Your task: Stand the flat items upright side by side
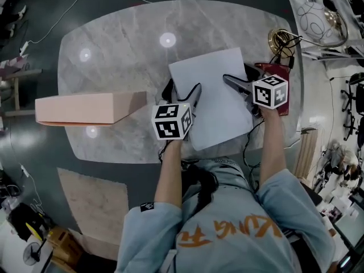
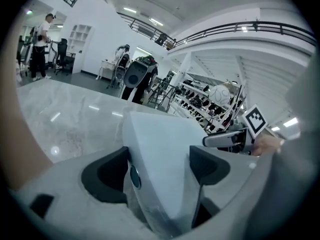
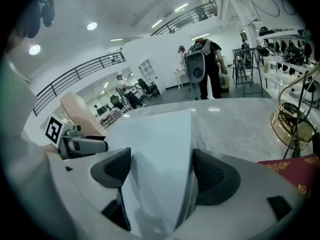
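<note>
One marble worktop (image 1: pixel 125 50) carries everything. One pink box (image 1: pixel 85 108) lies flat at its left edge, contents hidden. One white flat box (image 1: pixel 213 90) is near the person, its sides pinched by the left tongs (image 1: pixel 183 87) and right tongs (image 1: pixel 239 75). One red booklet (image 1: pixel 266 68) lies just beside it.

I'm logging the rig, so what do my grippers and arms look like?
The left gripper and right gripper are light grey, with dark textured pads on the jaws. Each carries a white cube of black square markers and trails a black cable. Sleeves are short, light blue.
</note>
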